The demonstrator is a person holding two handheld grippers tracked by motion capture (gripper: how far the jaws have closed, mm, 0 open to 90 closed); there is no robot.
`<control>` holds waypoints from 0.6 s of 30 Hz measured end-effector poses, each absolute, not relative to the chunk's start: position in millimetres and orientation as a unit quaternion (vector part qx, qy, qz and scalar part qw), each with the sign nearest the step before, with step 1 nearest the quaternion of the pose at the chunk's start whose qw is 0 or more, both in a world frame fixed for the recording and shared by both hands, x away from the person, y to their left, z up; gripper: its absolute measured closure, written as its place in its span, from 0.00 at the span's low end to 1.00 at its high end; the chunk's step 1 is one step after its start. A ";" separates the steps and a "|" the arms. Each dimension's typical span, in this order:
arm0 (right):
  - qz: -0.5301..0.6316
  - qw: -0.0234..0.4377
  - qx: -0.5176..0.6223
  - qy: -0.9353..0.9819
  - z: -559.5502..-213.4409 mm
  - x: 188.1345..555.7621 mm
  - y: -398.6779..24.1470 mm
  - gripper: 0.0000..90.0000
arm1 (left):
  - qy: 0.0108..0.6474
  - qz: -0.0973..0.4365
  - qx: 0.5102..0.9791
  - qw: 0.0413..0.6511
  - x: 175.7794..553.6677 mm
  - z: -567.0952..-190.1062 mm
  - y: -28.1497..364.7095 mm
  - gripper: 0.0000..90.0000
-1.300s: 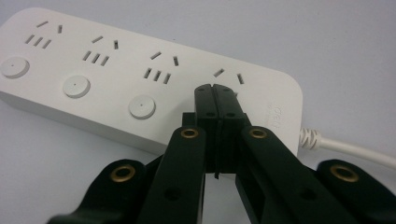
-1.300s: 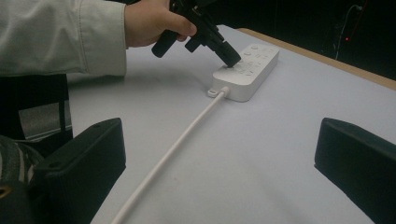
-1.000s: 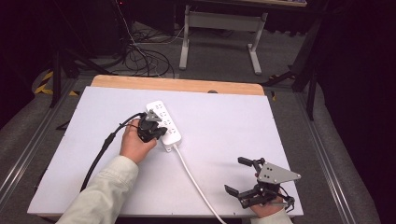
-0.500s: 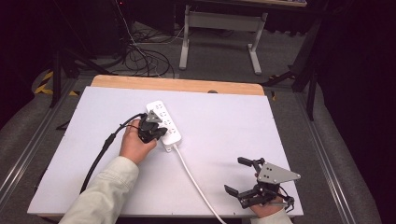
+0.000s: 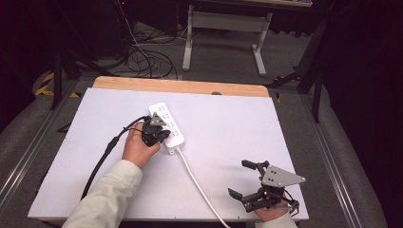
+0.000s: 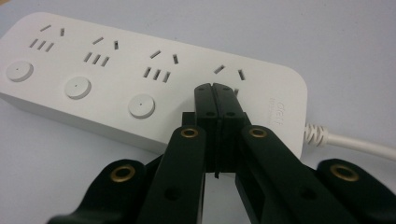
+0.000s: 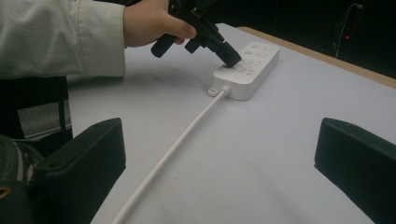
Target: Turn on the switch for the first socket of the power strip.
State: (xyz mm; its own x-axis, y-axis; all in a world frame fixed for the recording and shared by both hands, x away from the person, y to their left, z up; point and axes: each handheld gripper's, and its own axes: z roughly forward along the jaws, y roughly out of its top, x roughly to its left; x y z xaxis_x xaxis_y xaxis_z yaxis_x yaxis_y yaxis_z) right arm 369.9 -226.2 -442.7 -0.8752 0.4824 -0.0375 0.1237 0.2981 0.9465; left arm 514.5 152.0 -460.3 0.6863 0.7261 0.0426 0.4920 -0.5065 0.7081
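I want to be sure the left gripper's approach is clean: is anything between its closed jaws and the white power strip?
Nothing visible. The left gripper has its jaws shut and its tip is right at the power strip, over the socket nearest the cord. No object lies between them.

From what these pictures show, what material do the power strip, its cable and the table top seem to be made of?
Power strip: probably hard white plastic with a smooth, slightly satin finish; it has moulded slots and round buttons.
Cable: looks like flexible white rubber or vinyl; it has a ribbed sleeve at the strip.
Table top: a matt pale sheet, material unclear; a wooden edge shows at the far side.
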 end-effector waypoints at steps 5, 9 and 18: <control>0.560 0.160 0.192 0.790 -442.8 369.8 -226.0 0.03 | 0.362 0.167 0.849 0.347 514.2 -460.7 152.6 1.00; 0.560 0.159 0.192 0.790 -442.9 369.8 -225.6 0.03 | 0.362 0.169 0.847 0.350 513.8 -461.6 153.3 1.00; 0.560 0.159 0.192 0.790 -442.9 369.8 -225.7 0.03 | 0.364 0.171 0.845 0.352 512.9 -462.8 152.8 1.00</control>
